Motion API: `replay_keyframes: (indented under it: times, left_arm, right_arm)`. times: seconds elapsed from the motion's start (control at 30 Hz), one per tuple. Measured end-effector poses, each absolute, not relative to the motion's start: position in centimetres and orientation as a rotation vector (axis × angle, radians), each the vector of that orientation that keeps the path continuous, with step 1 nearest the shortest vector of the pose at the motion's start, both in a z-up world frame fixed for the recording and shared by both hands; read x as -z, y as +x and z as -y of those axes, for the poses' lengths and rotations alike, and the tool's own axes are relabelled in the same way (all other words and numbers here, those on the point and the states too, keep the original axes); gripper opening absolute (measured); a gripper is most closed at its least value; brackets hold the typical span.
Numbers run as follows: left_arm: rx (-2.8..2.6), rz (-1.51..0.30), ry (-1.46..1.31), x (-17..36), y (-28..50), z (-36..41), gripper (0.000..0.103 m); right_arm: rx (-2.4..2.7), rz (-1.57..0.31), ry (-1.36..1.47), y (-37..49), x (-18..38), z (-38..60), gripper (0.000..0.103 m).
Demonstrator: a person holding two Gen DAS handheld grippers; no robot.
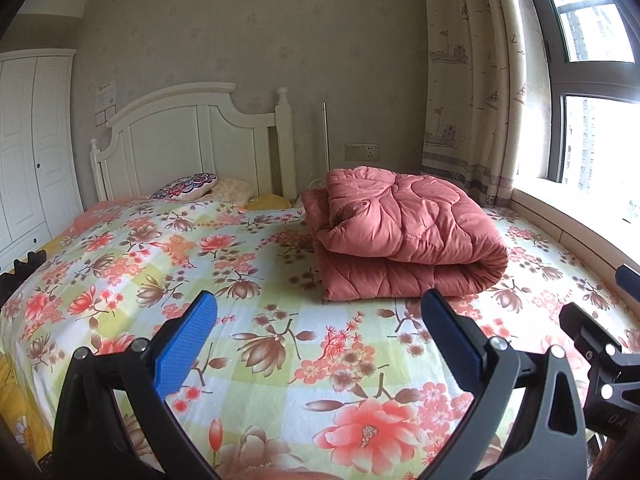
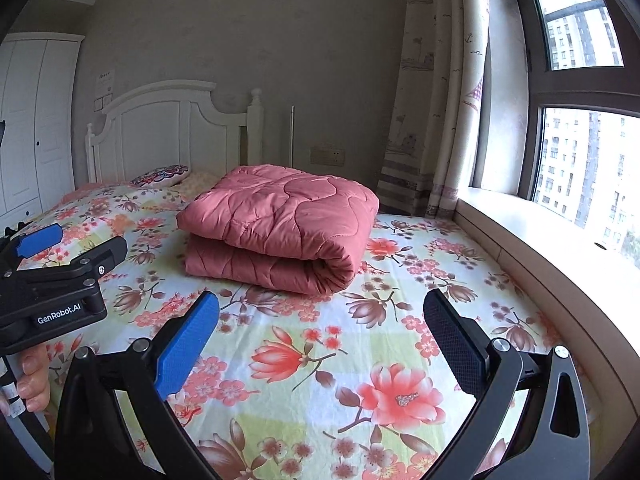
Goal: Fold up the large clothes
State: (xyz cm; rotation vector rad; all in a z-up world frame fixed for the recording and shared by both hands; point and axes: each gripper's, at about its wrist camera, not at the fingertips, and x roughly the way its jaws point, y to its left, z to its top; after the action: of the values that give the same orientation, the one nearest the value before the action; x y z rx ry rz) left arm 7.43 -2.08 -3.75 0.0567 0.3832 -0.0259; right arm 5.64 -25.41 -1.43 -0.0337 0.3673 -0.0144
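A salmon-pink quilted comforter [image 1: 404,236] lies folded in a thick bundle on the floral bed sheet [image 1: 256,320], toward the far right of the bed; it also shows in the right wrist view [image 2: 280,228]. My left gripper [image 1: 320,312] is open and empty, held above the sheet short of the bundle. My right gripper [image 2: 322,312] is open and empty, also short of the bundle. The left gripper's body [image 2: 60,276] shows at the left of the right wrist view.
A white headboard [image 1: 192,140] and pillows [image 1: 188,188] stand at the far end. A white wardrobe [image 1: 32,152] is at the left. A curtain [image 1: 472,92], window [image 2: 580,140] and sill [image 2: 540,240] run along the right side of the bed.
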Motion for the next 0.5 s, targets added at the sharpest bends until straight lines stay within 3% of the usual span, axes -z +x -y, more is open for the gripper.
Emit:
replay_keyframes:
  times: [0.5]
  left_arm:
    - [0.029, -0.393, 0.067, 4.30, 7.41, 2.21, 0.101]
  right_arm:
    - [-0.001, -0.375, -0.011, 5.84, 1.87, 25.86, 0.098]
